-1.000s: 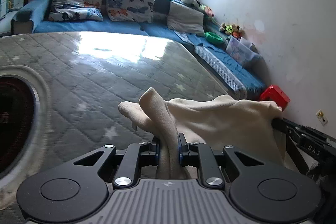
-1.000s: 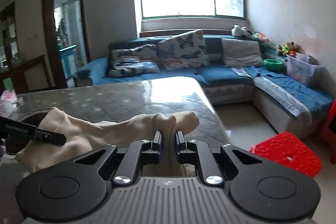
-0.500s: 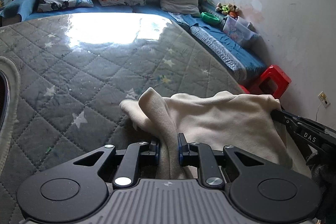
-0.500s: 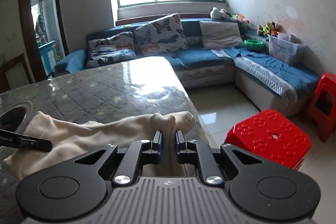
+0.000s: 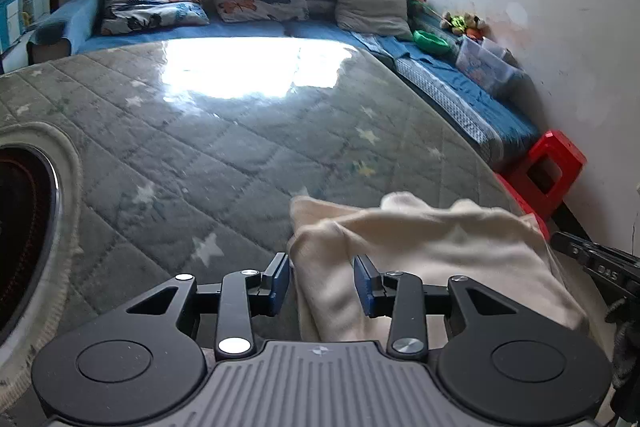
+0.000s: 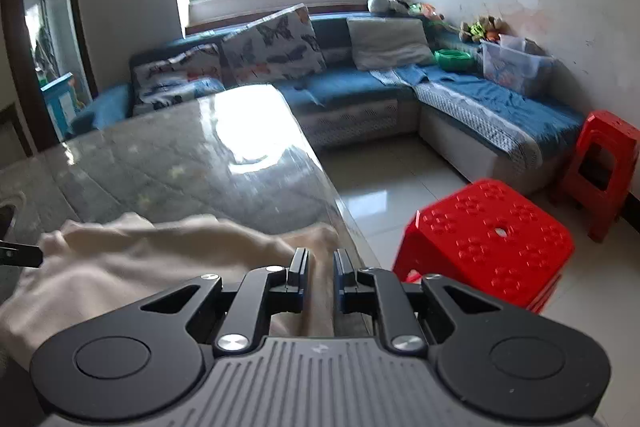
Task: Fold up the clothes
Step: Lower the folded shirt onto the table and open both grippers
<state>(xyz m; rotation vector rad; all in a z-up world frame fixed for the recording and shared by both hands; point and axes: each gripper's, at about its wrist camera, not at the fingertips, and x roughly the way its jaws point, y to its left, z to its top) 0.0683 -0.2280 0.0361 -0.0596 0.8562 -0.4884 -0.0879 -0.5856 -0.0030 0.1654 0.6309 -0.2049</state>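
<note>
With the left gripper [image 5: 322,281] just opening off the cream garment [image 5: 420,259] between its jaws, the right gripper [image 6: 320,269], clenched on its edge, could drag the fold crooked.

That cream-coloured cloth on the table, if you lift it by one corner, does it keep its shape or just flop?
The cream cloth will probably flop: it lies in soft rumpled folds on the quilted table cover. It looks light and fleecy, so it should drape rather than slide. The right gripper pinches a mere edge.
</note>
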